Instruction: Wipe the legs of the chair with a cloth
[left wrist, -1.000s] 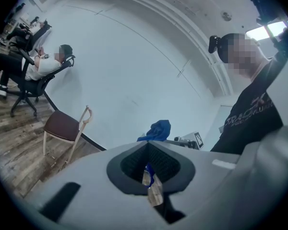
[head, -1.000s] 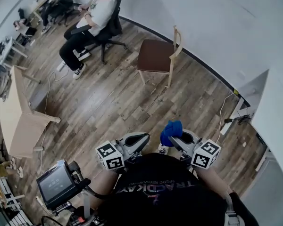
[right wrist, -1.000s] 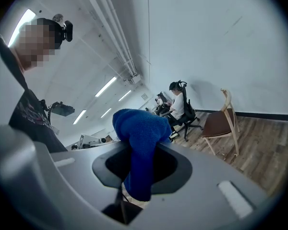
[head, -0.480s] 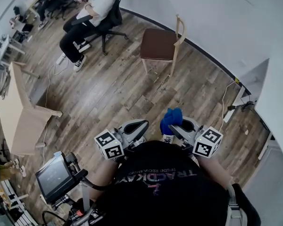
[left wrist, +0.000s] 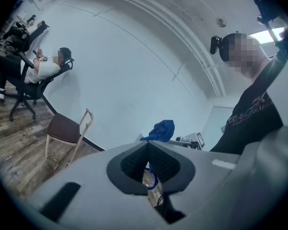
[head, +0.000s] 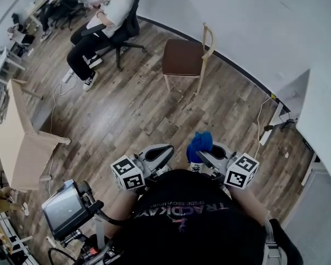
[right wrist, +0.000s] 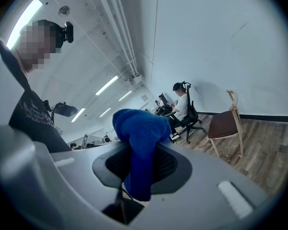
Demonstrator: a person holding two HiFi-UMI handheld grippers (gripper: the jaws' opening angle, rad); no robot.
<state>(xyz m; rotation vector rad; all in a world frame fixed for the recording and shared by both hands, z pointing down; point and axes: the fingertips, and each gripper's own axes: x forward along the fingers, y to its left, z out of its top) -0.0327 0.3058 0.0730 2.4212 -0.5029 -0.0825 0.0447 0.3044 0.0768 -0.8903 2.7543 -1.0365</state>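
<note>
The chair (head: 183,58) has a brown seat and pale wooden legs and stands by the white wall, well ahead of me. It also shows in the left gripper view as the chair (left wrist: 66,128) and in the right gripper view as the chair (right wrist: 224,123). A blue cloth (head: 200,143) is bunched in my right gripper (head: 202,153), close to my body. In its own view the right gripper (right wrist: 139,153) is shut on the blue cloth (right wrist: 139,131). My left gripper (head: 167,150) is held beside it, and the left gripper (left wrist: 147,151) is shut with nothing held. Both are far from the chair.
A person sits in a black office chair (head: 123,31) left of the wooden chair. A wooden table (head: 16,134) stands at the left. A cable (head: 260,127) runs along the floor at right. A screen device (head: 63,209) is at my lower left.
The head view has shifted slightly. Both grippers stay close to my body, and the cloth stays in the right one.
</note>
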